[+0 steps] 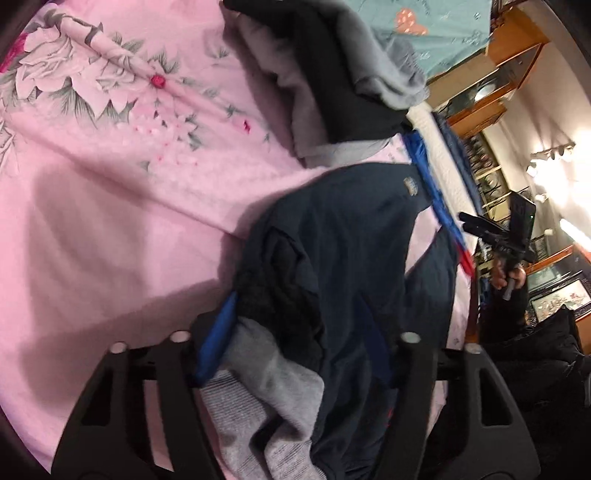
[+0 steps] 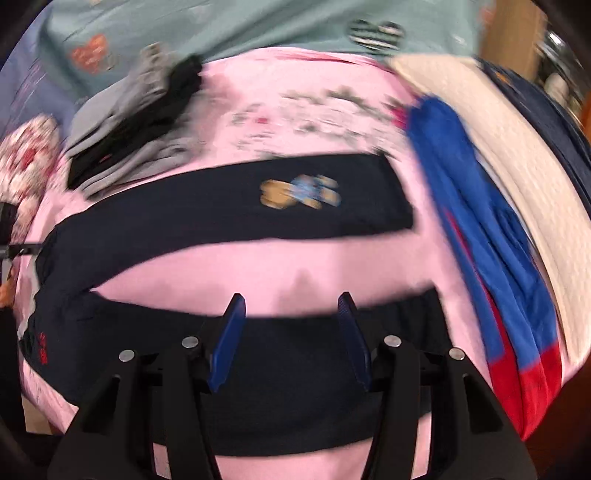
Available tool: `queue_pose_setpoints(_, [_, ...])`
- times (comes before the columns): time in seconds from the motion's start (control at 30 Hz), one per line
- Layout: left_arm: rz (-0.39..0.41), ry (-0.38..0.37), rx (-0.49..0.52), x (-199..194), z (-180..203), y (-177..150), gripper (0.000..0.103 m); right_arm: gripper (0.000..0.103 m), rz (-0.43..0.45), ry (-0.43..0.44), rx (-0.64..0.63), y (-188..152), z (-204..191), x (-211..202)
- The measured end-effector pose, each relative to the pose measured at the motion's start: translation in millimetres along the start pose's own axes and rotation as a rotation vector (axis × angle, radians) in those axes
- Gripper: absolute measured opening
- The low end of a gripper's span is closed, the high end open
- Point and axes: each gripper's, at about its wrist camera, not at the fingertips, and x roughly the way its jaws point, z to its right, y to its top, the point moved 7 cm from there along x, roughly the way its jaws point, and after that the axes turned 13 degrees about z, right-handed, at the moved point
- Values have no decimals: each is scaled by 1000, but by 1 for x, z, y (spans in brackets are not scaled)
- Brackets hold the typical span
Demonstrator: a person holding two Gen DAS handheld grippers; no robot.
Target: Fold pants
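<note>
Two blue fingers (image 2: 231,339) of my right gripper (image 2: 291,341) stand wide apart with nothing between them, hovering above the lower leg of the dark navy pants (image 2: 229,221). That view is blurred by motion, but I can count both legs: one stretches across the pink bed sheet (image 2: 258,266) with a small yellow-and-blue printed patch on it, the other runs under my fingers, and they join at the left, where some small red lettering shows.

On my left gripper (image 1: 295,354) I see one blue finger at the left, pressed against bunched navy cloth; the other is hidden behind the fabric. The pants' waist end, with its grey lining turned out, is heaped up between the black arms, so I seem to have hold of it, though I cannot tell how tightly the fingers are closed.

Out past the pants, one pile of grey and black clothes (image 1: 332,81) lies on the sheet just beyond the navy fabric. One blue garment with a red end (image 2: 491,258) lies along the bed's edge to my right, beside a white quilted layer (image 2: 517,155). One teal blanket with heart patches (image 2: 258,26) lies at the far side of the bed. The sheet itself is pink with a large flower print (image 1: 74,74). From the left view my right gripper is seen small in my hand (image 1: 511,275), off the bed's edge, with wooden cabinets (image 1: 517,55) behind.
</note>
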Motion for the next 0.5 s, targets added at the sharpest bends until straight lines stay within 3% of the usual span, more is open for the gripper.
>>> queue_pose_setpoints(0.03, [9,-2,-3,0,0,0,23,54,3,108,-76,14,-33,13])
queue_pose_setpoints(0.17, [-3,71,-13,8,-8,-2,19,54,-19,460,-334,47,-141,56])
queue_pose_setpoints(0.23, [-12,91,-7,8,-9,-3,20,54,-84,602,-413,60,-188,82])
queue_pose_setpoints(0.3, [-23,89,-8,8,-11,-4,23,54,-115,635,-504,68,-219,103])
queue_pose_setpoints(0.4, [-53,95,-15,7,-16,-8,38,54,-207,686,-670,66,-262,133])
queue_pose_setpoints(0.5, [-77,85,2,12,-14,-6,43,54,-208,712,-760,64,-284,140])
